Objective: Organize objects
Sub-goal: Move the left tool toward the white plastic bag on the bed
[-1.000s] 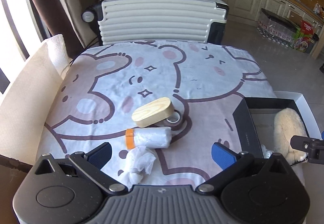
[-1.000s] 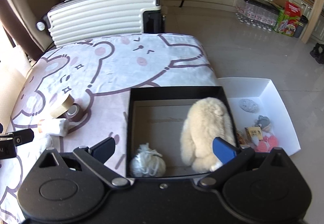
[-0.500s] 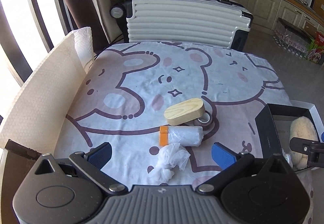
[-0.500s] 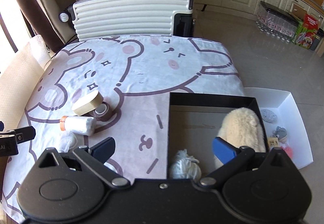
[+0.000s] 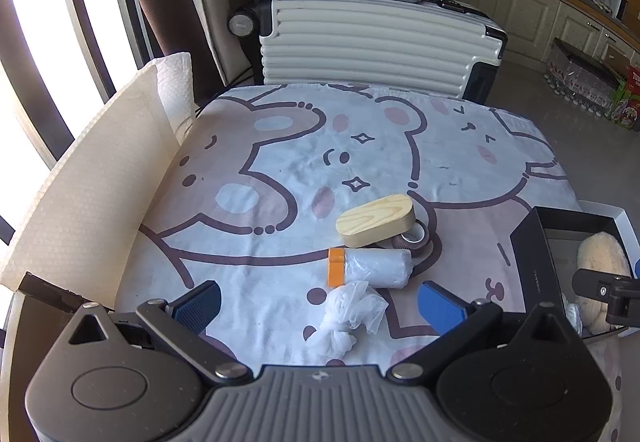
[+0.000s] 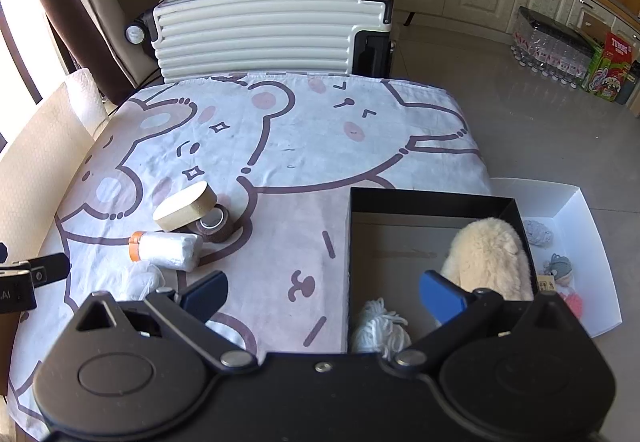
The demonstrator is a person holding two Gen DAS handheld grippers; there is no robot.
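Note:
On the bear-print cloth lie a wooden oval box (image 5: 376, 220) (image 6: 185, 211), a brown tape roll (image 5: 412, 241) (image 6: 215, 224), a white roll with an orange end (image 5: 370, 267) (image 6: 166, 250) and a crumpled white bag (image 5: 348, 316) (image 6: 142, 280). A black box (image 6: 432, 200) (image 5: 534, 262) holds a cream plush toy (image 6: 488, 258) (image 5: 600, 262) and a white yarn ball (image 6: 380, 330). My left gripper (image 5: 318, 304) is open and empty, just short of the crumpled bag. My right gripper (image 6: 324, 292) is open and empty, over the black box's left wall.
A white ribbed suitcase (image 5: 376, 38) (image 6: 272, 32) stands behind the table. A white tray (image 6: 580, 226) with small toys sits right of the black box. Bubble-wrap sheet (image 5: 92, 178) stands along the table's left edge. Kitchen cabinets and bottle crates are far right.
Both grippers have pulled back and shifted left, so the objects look farther off. The black box has slid toward the right in both views. Nothing was picked up.

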